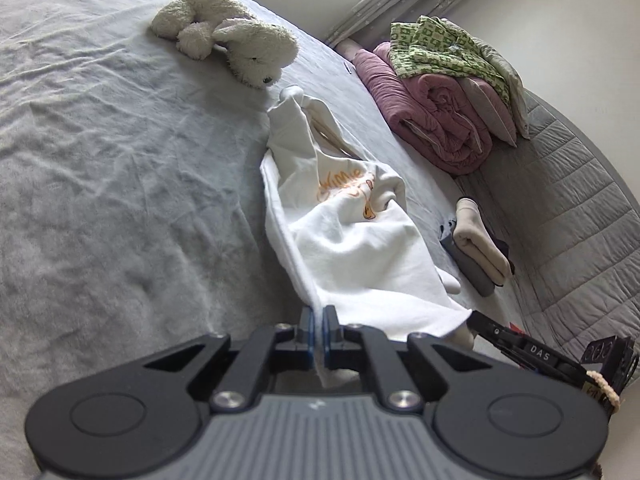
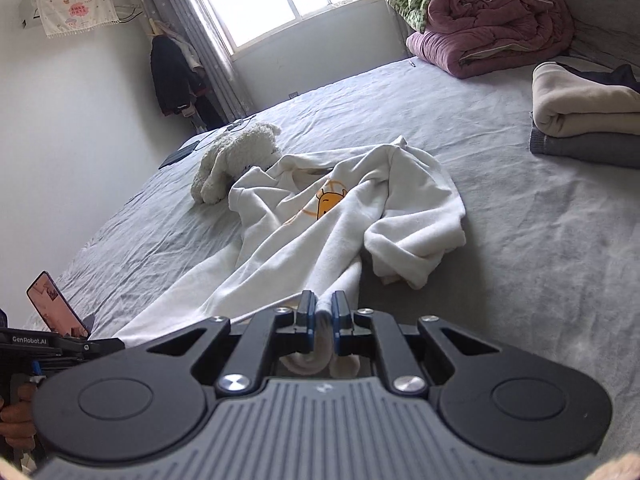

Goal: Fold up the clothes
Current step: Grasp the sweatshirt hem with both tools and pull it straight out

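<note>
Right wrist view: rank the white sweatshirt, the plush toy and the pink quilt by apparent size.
1. white sweatshirt, nearest the camera
2. pink quilt, partly cut off
3. plush toy
Distance distorts this, so true sizes stay unsure.

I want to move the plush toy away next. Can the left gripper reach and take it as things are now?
Probably not yet. The left gripper is shut on the white sweatshirt, so its jaws are occupied. The plush toy lies further away on the bed, with nothing blocking the way.
</note>
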`<action>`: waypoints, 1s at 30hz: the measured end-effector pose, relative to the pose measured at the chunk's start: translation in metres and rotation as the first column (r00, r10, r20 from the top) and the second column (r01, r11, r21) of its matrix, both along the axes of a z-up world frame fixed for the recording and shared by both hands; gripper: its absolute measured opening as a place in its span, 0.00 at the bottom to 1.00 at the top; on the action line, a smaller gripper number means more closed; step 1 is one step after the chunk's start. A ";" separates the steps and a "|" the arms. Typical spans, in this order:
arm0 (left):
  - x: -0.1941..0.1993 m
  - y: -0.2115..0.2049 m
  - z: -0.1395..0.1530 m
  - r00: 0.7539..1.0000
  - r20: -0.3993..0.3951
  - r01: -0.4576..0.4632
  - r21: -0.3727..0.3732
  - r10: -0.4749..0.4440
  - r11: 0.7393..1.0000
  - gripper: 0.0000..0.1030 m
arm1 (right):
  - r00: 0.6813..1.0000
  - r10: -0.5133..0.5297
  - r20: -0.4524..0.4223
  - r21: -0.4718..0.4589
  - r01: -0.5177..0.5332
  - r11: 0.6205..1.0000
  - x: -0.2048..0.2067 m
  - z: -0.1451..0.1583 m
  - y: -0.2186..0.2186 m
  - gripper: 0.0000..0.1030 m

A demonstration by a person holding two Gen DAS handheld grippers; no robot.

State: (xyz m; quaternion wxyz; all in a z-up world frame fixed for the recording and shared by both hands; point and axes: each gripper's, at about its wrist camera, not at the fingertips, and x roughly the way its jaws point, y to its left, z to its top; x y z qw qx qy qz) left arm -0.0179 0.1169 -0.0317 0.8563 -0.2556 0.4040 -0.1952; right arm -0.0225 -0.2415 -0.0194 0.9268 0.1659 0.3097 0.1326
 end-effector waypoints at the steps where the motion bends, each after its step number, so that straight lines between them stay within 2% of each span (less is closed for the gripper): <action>1: -0.004 0.000 0.000 1.000 0.002 0.011 0.015 -0.011 1.000 0.04 | 1.000 0.008 -0.008 -0.003 -0.008 1.000 -0.005 0.000 -0.001 0.10; 5: -0.014 0.001 -0.003 0.999 -0.005 0.040 0.055 -0.040 0.998 0.03 | 0.998 0.037 -0.056 -0.024 -0.038 0.999 -0.020 -0.006 -0.001 0.10; 7: -0.018 0.005 -0.008 0.998 -0.026 0.052 0.071 -0.050 0.996 0.00 | 0.995 0.047 -0.086 -0.030 -0.050 0.998 -0.024 -0.012 -0.001 0.10; 12: -0.023 0.012 -0.024 0.995 -0.085 0.066 0.125 -0.056 0.990 0.00 | 0.988 0.035 -0.148 -0.056 -0.043 0.997 -0.028 -0.029 -0.007 0.10; 15: -0.021 0.011 -0.028 0.994 -0.094 0.070 0.136 -0.058 0.988 0.00 | 0.985 0.022 -0.172 -0.035 -0.029 0.999 -0.030 -0.033 -0.016 0.18; 18: -0.017 0.008 -0.030 0.994 -0.101 0.065 0.124 -0.052 0.990 0.05 | 0.984 0.028 -0.176 -0.023 -0.032 0.999 -0.029 -0.033 -0.019 0.18; 20: -0.013 0.005 -0.031 0.993 -0.107 0.060 0.110 -0.048 0.992 0.14 | 0.985 0.028 -0.169 -0.028 -0.033 0.999 -0.030 -0.032 -0.020 0.21; 22: -0.010 0.003 -0.032 0.993 -0.111 0.054 0.100 -0.043 0.993 0.22 | 0.987 0.025 -0.160 -0.033 -0.031 0.999 -0.032 -0.031 -0.020 0.32; 23: -0.008 0.001 -0.032 0.993 -0.115 0.052 0.097 -0.041 0.994 0.26 | 0.988 0.021 -0.156 -0.034 -0.027 0.999 -0.032 -0.031 -0.022 0.33; 30: 0.001 -0.011 -0.040 0.988 -0.148 0.064 0.082 -0.051 0.995 0.26 | 0.988 -0.030 -0.154 -0.036 0.024 0.999 -0.029 -0.033 -0.037 0.34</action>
